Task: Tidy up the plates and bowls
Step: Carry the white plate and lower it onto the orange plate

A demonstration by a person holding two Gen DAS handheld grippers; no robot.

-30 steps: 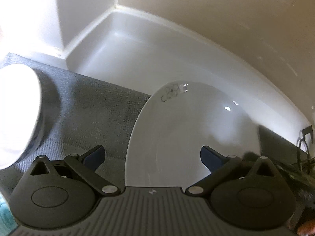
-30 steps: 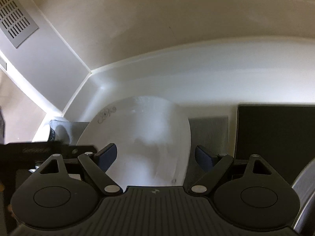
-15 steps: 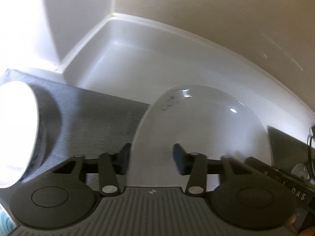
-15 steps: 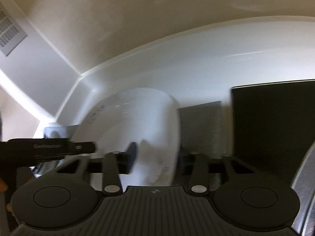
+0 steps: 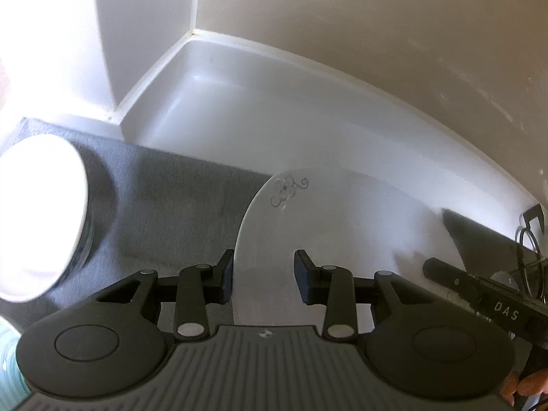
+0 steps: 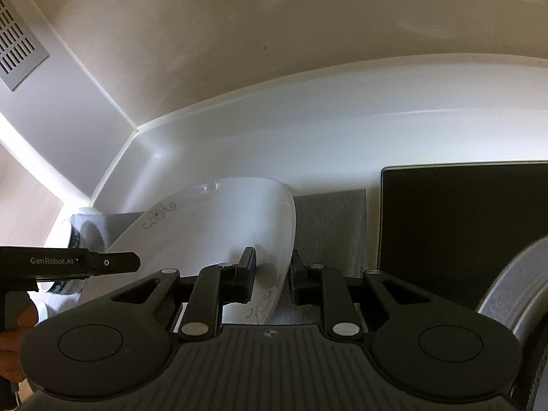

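A white plate (image 5: 328,236) with a thin grey flower mark near its rim lies tilted over a grey mat (image 5: 171,205). My left gripper (image 5: 263,274) straddles its left rim, one pad outside and one on the inner face, and its jaws are closing on it. In the right wrist view the same plate (image 6: 219,226) stands with its right rim raised. My right gripper (image 6: 270,270) has that rim between its pads, its jaws closing on it. A white bowl (image 5: 41,219) with a blue pattern sits on the mat to the left.
White walls meet in a corner behind a white counter (image 5: 274,109). A black flat board (image 6: 462,233) lies right of the mat. A grey curved rim (image 6: 513,281) shows at the lower right. A wire rack (image 5: 531,239) stands at the far right. A hand (image 6: 17,325) holds the left gripper's handle.
Both grippers have gone from wide open to closed around the plate's opposite rims. The plate has tipped, its right rim now raised.
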